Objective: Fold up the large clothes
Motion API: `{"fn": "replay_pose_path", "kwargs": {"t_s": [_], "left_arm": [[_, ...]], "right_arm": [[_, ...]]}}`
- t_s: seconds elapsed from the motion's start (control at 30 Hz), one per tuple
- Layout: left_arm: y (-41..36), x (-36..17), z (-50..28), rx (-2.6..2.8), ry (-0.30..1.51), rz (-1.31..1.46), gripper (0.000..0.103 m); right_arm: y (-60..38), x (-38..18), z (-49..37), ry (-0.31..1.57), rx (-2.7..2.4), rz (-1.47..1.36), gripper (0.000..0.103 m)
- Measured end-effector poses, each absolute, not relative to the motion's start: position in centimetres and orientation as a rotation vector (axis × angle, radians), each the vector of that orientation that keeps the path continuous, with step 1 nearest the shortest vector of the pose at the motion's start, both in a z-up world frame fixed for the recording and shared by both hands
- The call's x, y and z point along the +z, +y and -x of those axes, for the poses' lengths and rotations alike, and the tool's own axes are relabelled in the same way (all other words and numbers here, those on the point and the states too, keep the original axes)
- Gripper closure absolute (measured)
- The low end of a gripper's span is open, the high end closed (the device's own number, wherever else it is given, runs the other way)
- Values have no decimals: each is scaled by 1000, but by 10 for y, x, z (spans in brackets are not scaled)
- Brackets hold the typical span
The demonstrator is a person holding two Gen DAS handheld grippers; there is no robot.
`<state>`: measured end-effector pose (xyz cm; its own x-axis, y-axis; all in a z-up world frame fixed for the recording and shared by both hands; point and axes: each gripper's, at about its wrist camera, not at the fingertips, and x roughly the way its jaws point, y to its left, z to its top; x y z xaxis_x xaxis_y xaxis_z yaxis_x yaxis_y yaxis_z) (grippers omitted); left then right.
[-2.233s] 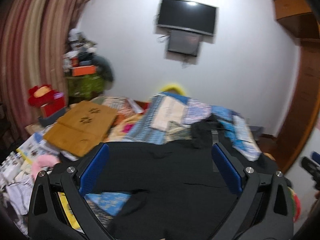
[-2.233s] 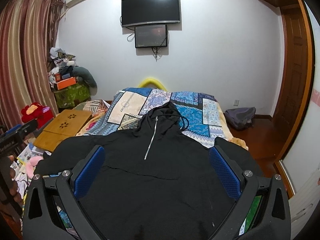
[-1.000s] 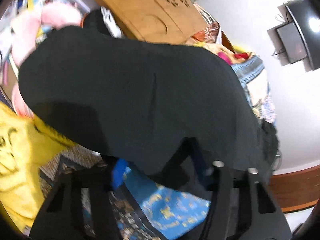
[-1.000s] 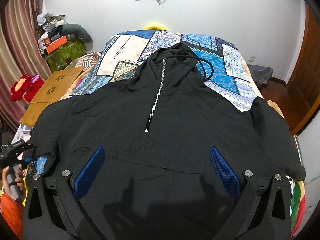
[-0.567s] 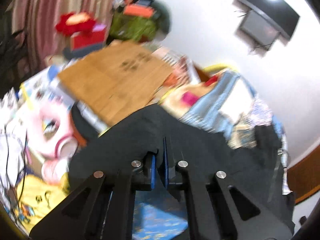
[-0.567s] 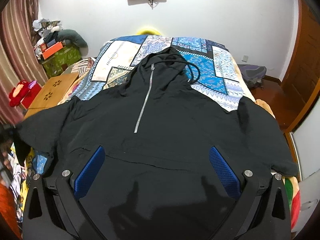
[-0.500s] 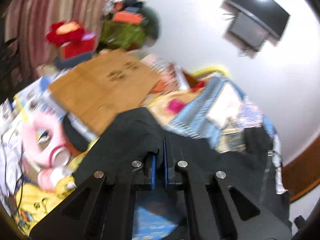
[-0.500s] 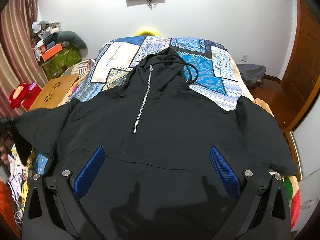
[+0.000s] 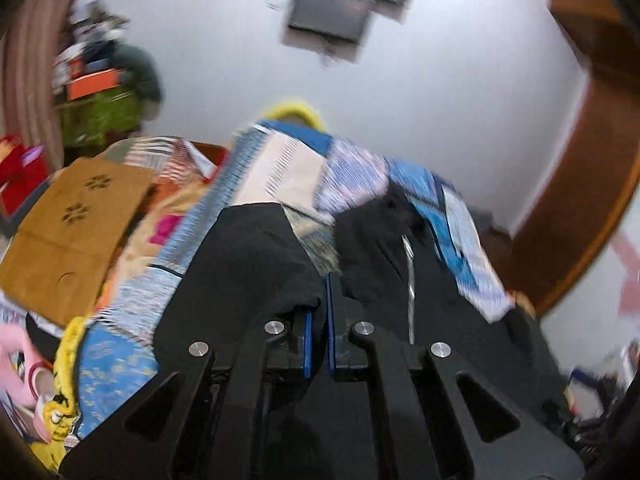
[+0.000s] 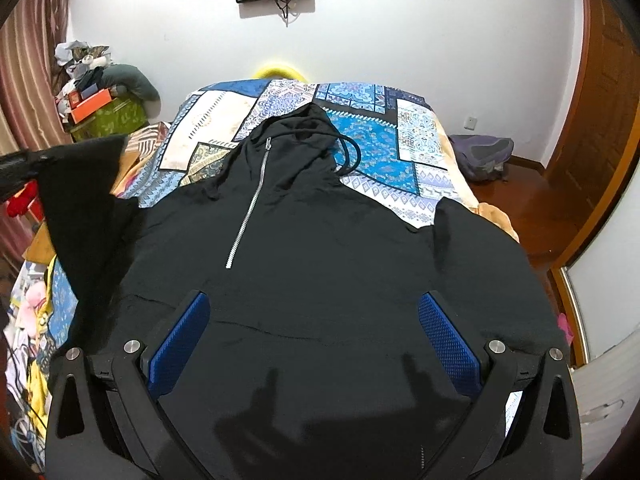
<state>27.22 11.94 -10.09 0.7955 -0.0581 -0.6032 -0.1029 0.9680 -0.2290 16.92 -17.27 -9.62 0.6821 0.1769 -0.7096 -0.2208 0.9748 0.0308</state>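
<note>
Fingers (image 9: 307,336) of the left gripper (image 9: 316,334) are pinching the hoodie (image 10: 320,248) sleeve (image 10: 80,200); the right gripper (image 10: 314,340) is hovering wide open, folding barely begun.

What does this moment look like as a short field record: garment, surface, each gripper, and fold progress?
garment: black hoodie, front up, zipper showing, hood toward the wall
surface: patterned bedspread
left gripper: shut on the sleeve on the left side of the right wrist view, holding it raised off the bed
right gripper: open, above the hoodie's lower front, gripping nothing
other sleeve: lying flat
fold progress: first sleeve lifted, not yet laid across the body
beside bed: wooden board, clutter
</note>
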Motion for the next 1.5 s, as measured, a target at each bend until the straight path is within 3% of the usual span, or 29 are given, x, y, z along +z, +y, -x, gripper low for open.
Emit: {"fn": "replay_pose_path", "kwargs": {"t_s": [0.47,0.6,0.9,1.17,1.5], "left_arm": [[-9,-203,-280,-184,1018,-13,99],[-11,-204,-267,-220,1058,-20,87],[35,-146,-230,-182,895,-2,41],[127,-105,-198,39,744,58,30],[201,-143,-168,191,818,140,30]], "right_arm": [[-181,-112,-156,838,240,78,0],[-176,-111,-153,835,247,96,0],[-148,-94,-153,779,293,145,0],[-87,-79,-168,732,405,245,0],[32,-130,-191,850,635,420,0]]}}
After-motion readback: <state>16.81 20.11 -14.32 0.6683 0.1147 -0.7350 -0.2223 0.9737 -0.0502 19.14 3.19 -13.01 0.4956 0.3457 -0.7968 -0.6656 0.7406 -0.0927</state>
